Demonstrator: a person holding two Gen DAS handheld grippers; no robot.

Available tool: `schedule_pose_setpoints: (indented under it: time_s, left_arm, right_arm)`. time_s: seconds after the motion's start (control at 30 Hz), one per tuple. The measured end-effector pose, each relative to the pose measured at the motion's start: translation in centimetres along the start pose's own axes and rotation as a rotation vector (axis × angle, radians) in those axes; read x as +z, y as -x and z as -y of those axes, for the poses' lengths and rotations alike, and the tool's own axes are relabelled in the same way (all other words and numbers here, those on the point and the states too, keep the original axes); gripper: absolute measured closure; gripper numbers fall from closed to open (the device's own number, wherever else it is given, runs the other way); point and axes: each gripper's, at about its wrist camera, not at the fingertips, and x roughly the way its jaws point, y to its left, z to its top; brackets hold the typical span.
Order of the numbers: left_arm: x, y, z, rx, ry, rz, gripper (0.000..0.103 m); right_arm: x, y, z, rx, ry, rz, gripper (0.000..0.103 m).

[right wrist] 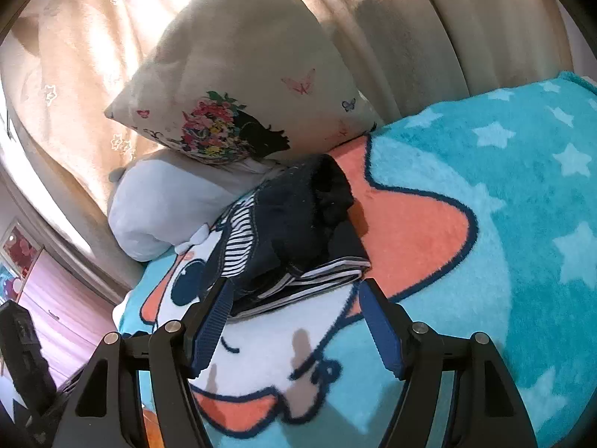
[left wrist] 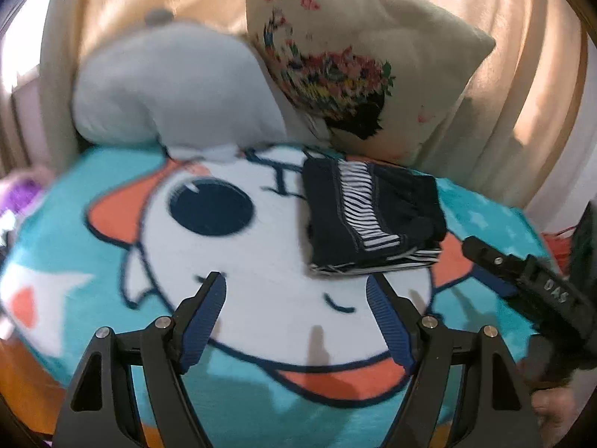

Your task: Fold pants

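The dark pants (left wrist: 373, 216) lie folded into a compact bundle on the cartoon blanket (left wrist: 261, 298), just in front of a flowered pillow (left wrist: 354, 56). My left gripper (left wrist: 296, 291) hangs with jaws spread and empty, short of the bundle. My right gripper (right wrist: 293, 298) is likewise released, fingers apart near the bundle's edge. I judge folding done; I should draw both away without snagging cloth.

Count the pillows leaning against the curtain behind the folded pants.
2. The floral pillow stands upright against the curtain; the pale blue pillow lies below it, left of the folded pants. Others may be hidden outside view.
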Motion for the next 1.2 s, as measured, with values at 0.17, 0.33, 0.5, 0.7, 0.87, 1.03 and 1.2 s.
schedule_pose_setpoints:
  time_s: [0.17, 0.33, 0.5, 0.7, 0.87, 1.03, 1.2]
  left_arm:
    - [1.9, -3.8, -1.4, -0.114, 0.111, -0.082, 0.026]
    - [3.8, -7.8, -1.3, -0.168, 0.164, -0.141, 0.026]
    - [5.0, -10.8, 0.4, -0.239, 0.144, -0.179, 0.026]
    - [5.0, -11.9, 3.2, -0.252, 0.045, -0.22, 0.074]
    - [4.7, -10.0, 4.0, -0.214, 0.025, -0.189, 0.077]
    - [3.6, -8.5, 3.4, -0.196, 0.044, -0.188, 0.075]
    - [2.9, -7.1, 2.4, -0.142, 0.057, -0.17, 0.061]
  right_arm:
    - [2.1, -1.9, 0.8, -0.032, 0.022, -0.036, 0.026]
    - [4.1, -5.1, 2.4, -0.007, -0.011, -0.095, 0.026]
    - [4.7, -8.7, 3.5, 0.052, -0.068, -0.15, 0.026]
    - [4.7, -10.7, 3.4, 0.132, -0.077, -0.185, 0.051]
    - [4.5, -9.3, 2.7, 0.156, -0.056, -0.172, 0.062]
    - [3.7, -8.2, 2.9, 0.177, -0.084, -0.175, 0.06]
    - [3.0, -7.9, 3.9, 0.127, -0.125, -0.154, 0.041]
